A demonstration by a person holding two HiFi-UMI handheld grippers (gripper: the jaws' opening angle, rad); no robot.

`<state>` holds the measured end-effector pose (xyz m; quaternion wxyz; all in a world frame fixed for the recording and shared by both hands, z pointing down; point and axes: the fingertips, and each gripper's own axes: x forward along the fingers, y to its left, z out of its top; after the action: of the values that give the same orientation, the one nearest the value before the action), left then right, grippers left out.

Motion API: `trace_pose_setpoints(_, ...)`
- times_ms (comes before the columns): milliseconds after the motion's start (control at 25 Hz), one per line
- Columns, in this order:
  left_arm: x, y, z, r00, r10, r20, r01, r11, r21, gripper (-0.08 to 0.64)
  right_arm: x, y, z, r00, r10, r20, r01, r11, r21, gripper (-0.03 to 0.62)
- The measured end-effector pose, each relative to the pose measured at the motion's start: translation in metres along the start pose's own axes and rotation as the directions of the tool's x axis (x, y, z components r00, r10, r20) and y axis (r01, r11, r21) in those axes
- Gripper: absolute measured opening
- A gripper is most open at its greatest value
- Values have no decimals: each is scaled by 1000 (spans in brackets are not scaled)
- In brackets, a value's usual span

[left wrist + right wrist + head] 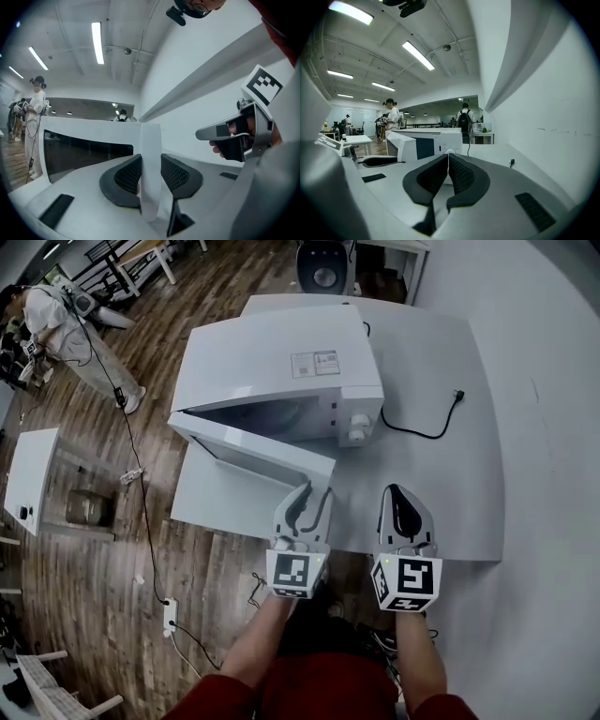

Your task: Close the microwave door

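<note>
The microwave (281,362) sits on the table (441,381). Its door (253,448) is partly open and swings out toward the person. The left gripper (315,491) squeezes the door's free edge between its fingers. The right gripper (394,495) is just beside it, fingers pressed together, holding nothing. The door is not shut yet. I think it needs pushing all the way in.

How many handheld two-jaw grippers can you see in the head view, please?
2: the left gripper clamps the edge of the white microwave door; the right gripper, jaws shut and empty, hovers beside it over the white table. None seems hidden.
</note>
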<state>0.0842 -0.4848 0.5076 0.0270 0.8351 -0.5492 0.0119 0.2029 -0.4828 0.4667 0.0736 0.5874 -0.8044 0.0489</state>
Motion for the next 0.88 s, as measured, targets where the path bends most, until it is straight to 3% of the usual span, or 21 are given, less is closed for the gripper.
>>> trace_pose_setpoints(880,98,21,4,997,72,-8,-72,997,1,146,76,-37,-4,996,-80,-48,81,996,23,28)
